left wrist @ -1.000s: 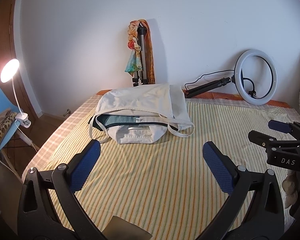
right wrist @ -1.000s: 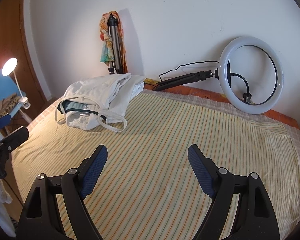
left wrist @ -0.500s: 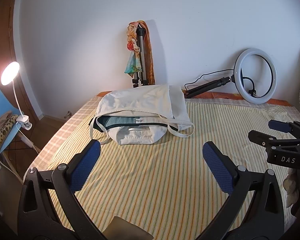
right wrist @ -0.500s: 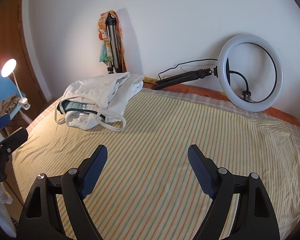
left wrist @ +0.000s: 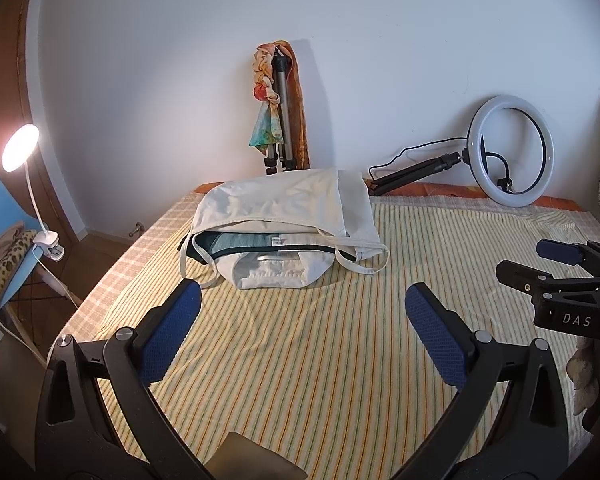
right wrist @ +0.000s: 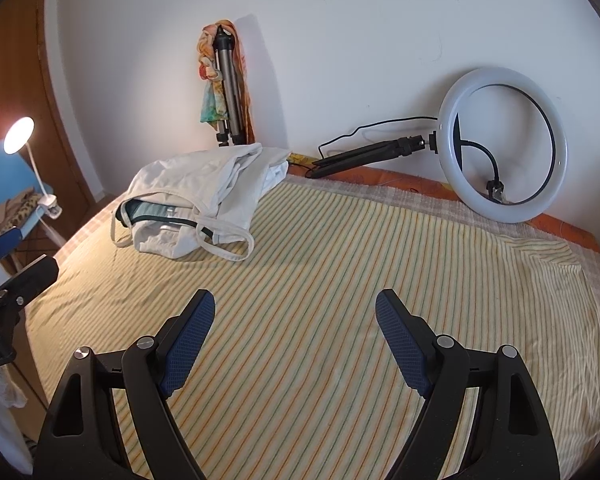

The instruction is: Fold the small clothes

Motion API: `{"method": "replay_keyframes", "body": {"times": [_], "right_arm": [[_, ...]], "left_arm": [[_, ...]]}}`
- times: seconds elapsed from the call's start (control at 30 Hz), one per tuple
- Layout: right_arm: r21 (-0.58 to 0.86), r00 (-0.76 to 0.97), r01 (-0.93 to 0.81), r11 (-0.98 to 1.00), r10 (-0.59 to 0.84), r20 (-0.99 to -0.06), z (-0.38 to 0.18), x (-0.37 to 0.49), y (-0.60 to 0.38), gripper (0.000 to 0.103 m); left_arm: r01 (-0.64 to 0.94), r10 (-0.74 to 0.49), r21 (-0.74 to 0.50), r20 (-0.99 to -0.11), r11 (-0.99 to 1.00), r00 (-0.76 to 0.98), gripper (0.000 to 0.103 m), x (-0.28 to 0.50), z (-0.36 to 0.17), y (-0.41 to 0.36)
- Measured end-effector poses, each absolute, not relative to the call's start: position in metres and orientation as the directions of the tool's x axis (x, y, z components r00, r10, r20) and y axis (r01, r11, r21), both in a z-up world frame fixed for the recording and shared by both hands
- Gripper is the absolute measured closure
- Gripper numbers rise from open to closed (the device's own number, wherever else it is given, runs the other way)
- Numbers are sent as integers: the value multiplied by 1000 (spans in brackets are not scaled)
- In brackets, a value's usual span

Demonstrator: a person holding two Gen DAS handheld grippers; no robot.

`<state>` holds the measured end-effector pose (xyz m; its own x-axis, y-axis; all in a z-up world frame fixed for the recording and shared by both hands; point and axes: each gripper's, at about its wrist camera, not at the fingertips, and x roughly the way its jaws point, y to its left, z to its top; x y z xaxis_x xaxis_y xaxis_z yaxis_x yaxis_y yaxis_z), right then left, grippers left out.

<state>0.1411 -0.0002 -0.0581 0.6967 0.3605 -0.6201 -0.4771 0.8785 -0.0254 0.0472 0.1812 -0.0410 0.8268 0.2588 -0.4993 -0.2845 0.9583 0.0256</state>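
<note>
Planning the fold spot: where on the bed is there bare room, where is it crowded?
Bare: the striped sheet from the clothes pile to both open grippers, left gripper and right gripper, and right of the pile below the ring light. Crowded: far left corner with the pile, and the wall edge by the tripod.

A bedroom at home is shown: a bed (left wrist: 300,360) under a striped sheet fills the centre, a lit clip lamp (left wrist: 20,152) at left, a ring light (left wrist: 512,152) against the wall at right.
</note>
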Motion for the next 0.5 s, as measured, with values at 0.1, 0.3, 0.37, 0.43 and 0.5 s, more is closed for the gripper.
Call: {"method": "replay_keyframes", "body": {"times": [0.1, 0.3, 0.37, 0.43, 0.5], "right_arm": [[-29, 698, -477, 879, 358, -620, -59, 140, 0, 20], [-28, 698, -476, 879, 358, -620, -59, 139, 1, 20], [-29, 698, -476, 879, 358, -621, -59, 140, 1, 20], [-28, 698, -476, 879, 358, -621, -59, 140, 1, 20], [-29, 698, -476, 879, 357, -621, -59, 140, 1, 20]], "left_arm": [[-287, 262, 28, -497, 958, 827, 0, 47, -41, 182], [-290, 275, 45, -480, 956, 833, 0, 42, -42, 180], [-290, 284, 60, -464, 955, 839, 0, 42, -41, 179], [-286, 284, 67, -457, 956, 843, 0, 41, -40, 179], [-280, 277, 64, -465, 958, 841, 0, 43, -41, 180]]}}
